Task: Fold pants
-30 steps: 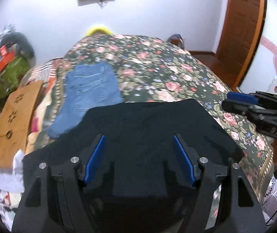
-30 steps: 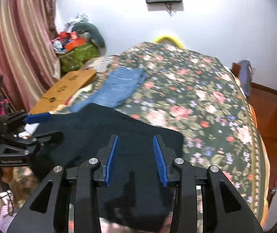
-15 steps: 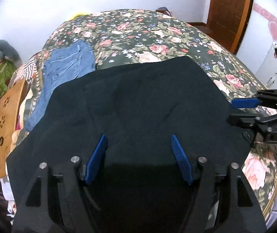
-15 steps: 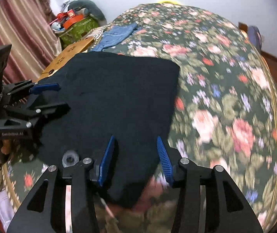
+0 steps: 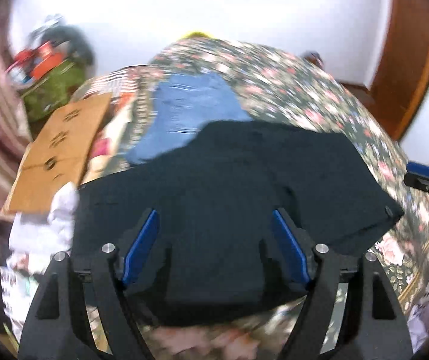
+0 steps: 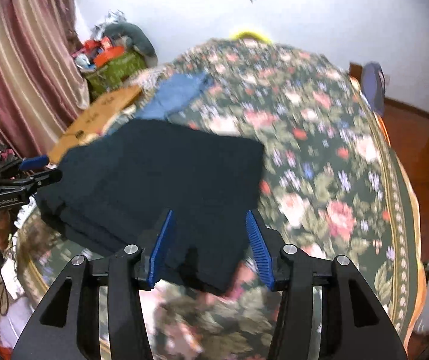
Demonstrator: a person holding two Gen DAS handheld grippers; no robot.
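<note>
Floral bed point(image 6: 328, 162) bears folded black pants point(image 5: 232, 192) (blurred); left gripper point(image 5: 214, 252) and right gripper point(image 6: 208, 246) gape, empty

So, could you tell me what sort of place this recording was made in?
Most likely a home bedroom: the dark pants lie on a bed with a floral bedspread, striped curtains hang at the side, and a wooden door stands in the corner.
</note>
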